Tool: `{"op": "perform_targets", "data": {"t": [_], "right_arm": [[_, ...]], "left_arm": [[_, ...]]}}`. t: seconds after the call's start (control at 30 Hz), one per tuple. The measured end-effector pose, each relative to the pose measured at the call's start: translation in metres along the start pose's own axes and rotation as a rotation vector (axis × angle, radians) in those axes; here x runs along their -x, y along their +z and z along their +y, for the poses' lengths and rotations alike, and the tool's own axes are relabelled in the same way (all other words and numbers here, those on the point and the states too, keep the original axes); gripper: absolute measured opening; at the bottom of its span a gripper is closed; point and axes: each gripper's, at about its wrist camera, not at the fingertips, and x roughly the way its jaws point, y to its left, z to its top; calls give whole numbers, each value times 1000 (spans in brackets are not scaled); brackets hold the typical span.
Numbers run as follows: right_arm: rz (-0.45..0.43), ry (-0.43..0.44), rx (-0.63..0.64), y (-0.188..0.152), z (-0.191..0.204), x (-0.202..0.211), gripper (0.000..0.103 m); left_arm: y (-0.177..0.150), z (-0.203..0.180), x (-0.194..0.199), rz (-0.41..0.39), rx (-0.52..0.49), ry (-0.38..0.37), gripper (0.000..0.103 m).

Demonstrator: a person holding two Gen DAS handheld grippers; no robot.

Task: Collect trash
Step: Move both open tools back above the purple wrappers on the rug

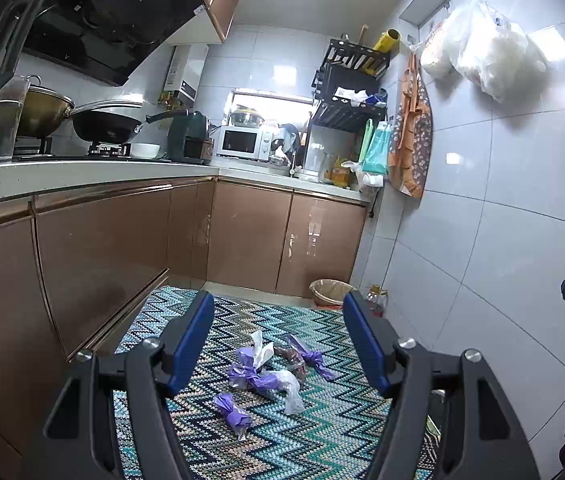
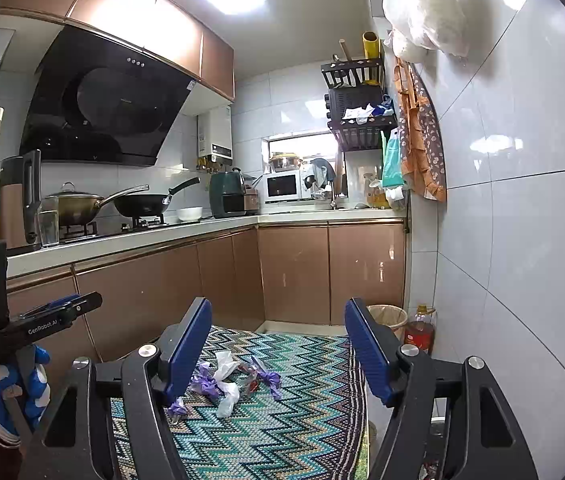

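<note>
Trash [image 1: 270, 372] on rug, lined (seemingly empty) bin [image 1: 328, 291]

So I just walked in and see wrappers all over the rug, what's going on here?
A person is about to collect trash, purple and white wrappers scattered on the zigzag rug. The left gripper and right gripper are both open and empty, aimed at the pile. Nothing is picked up yet. A lined bin waits in the corner by the cabinets.
</note>
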Motion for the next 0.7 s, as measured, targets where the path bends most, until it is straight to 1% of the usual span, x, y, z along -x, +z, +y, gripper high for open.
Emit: {"op": "perform_targets", "data": {"t": [0.1, 0.27, 0.4, 0.43, 0.5, 0.7], "right_arm": [[2, 1, -5, -1, 1, 0, 67], [9, 5, -3, -4, 5, -3, 68], [16, -5, -7, -7, 5, -6, 71], [17, -10, -10, -7, 5, -6, 72], [19, -15, -14, -9, 3, -7, 73], [27, -25, -22, -11, 3, -10, 76]], "left_arm": [[0, -1, 1, -3, -7, 8, 65], [-1, -5, 4, -15, -35, 46, 65], [-3, -9, 7, -25, -47, 65, 65], [-3, -10, 8, -28, -52, 69, 66], [-5, -13, 9, -36, -67, 81, 72], [-10, -21, 10, -44, -94, 103, 73]]}}
